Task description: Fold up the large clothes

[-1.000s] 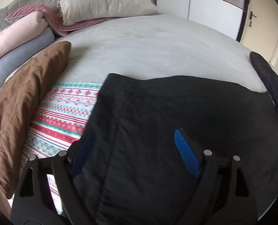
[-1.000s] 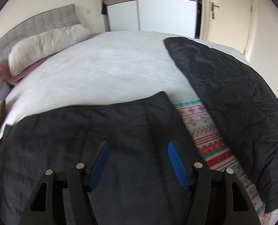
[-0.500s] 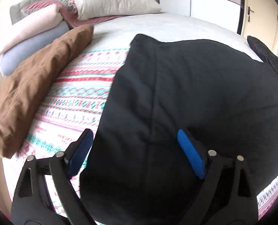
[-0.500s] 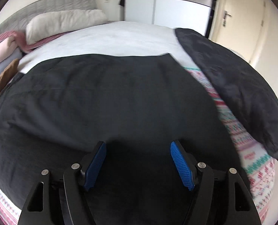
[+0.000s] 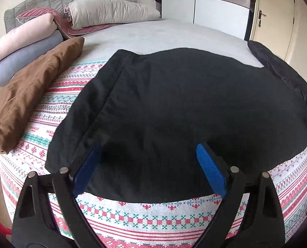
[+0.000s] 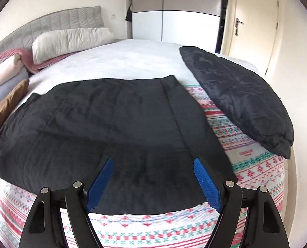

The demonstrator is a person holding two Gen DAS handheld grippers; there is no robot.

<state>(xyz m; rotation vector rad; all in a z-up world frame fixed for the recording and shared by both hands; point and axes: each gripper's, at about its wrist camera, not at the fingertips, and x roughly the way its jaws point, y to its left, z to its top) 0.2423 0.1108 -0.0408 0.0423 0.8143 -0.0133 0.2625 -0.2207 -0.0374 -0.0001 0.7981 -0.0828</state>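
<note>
The bed [image 5: 174, 31] carries a patterned blanket [image 5: 132, 217] at its near end. On it the black garment [image 5: 174, 103] lies spread flat, its near hem just beyond both grippers. The left gripper [image 5: 149, 169] and right gripper [image 6: 153, 184] hang over that hem, jaws wide, holding nothing.

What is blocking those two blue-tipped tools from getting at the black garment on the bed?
Nothing visible. The black garment lies flat on the patterned blanket, directly ahead of the open left tool and the open right tool. The brown cushion and dark pillow sit off to the sides.
</note>
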